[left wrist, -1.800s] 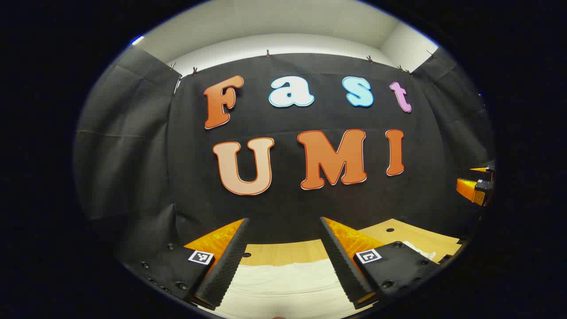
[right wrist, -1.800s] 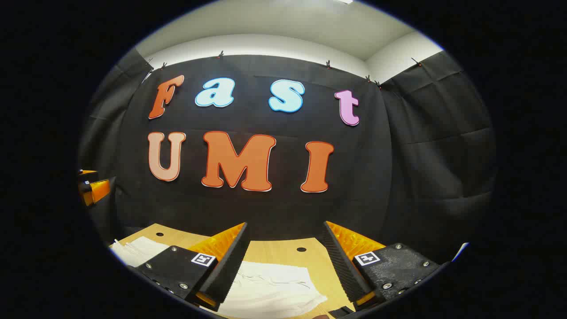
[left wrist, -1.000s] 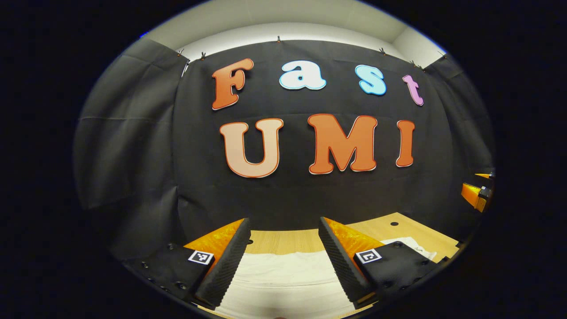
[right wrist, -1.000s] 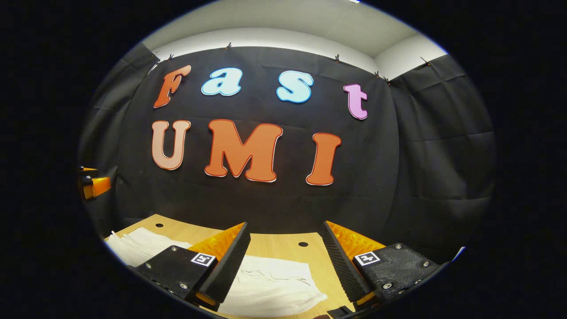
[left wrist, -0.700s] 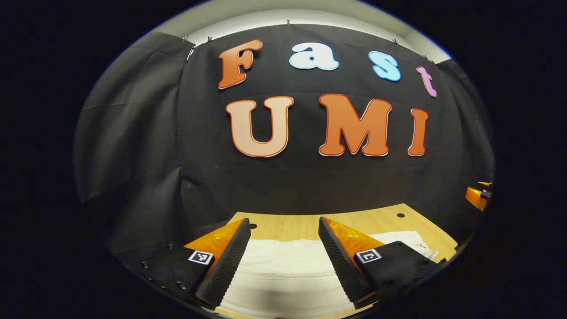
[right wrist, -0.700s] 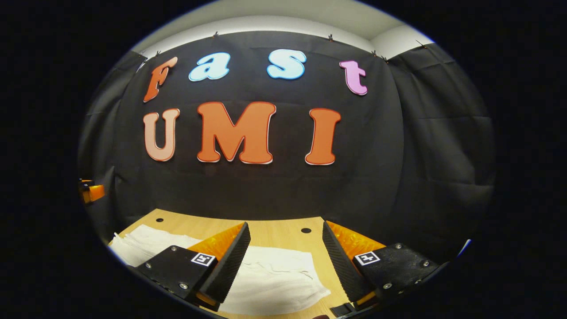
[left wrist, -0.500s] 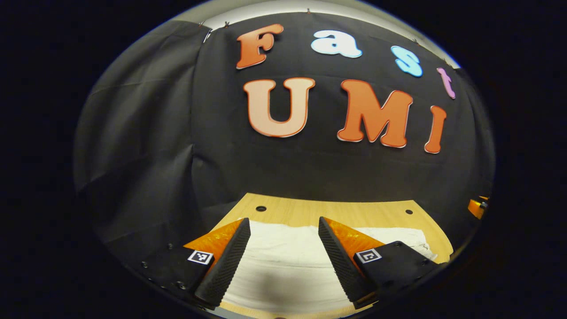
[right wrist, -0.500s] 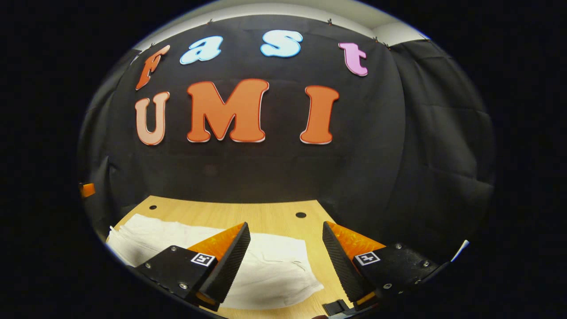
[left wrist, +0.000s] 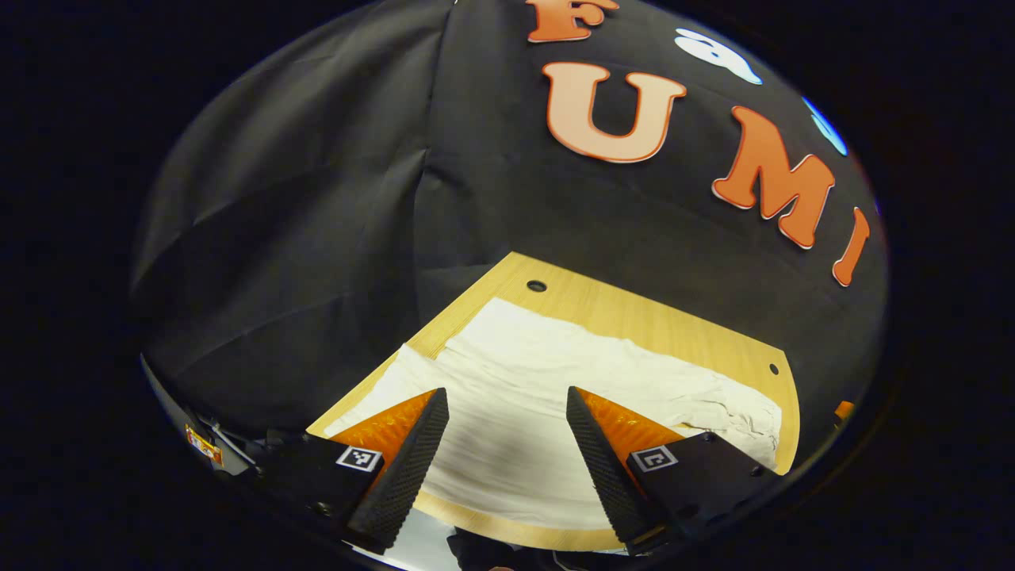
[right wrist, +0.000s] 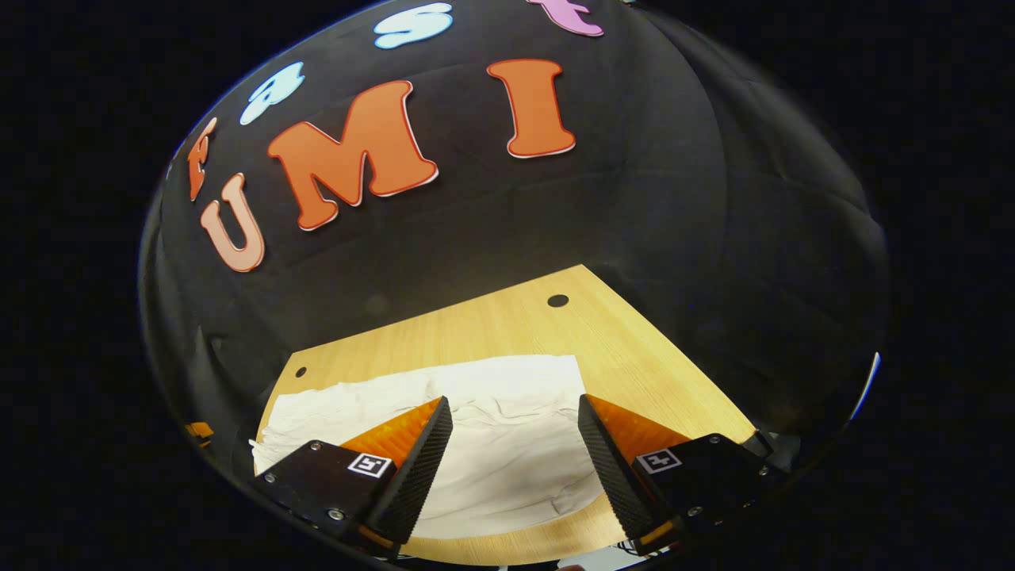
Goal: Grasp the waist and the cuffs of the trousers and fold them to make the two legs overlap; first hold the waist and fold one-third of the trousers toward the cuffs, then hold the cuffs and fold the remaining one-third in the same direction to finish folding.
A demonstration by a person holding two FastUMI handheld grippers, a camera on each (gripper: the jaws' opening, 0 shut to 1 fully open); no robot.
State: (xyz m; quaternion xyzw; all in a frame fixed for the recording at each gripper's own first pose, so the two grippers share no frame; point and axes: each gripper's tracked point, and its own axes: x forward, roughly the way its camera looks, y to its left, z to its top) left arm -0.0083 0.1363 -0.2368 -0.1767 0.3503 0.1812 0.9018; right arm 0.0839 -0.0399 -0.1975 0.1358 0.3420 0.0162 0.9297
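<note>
Trousers (left wrist: 547, 396), white, lie spread flat on the wooden table (left wrist: 634, 313) just below and ahead of both your tools. Your left gripper (left wrist: 505, 400) and right gripper (right wrist: 514, 408) each hover above the cloth, fingers wide apart, holding nothing.

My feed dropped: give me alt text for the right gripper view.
White trousers lie flat on a wooden table, with the right gripper poised above them, jaws open and holding nothing. Black cloth wall behind.
</note>
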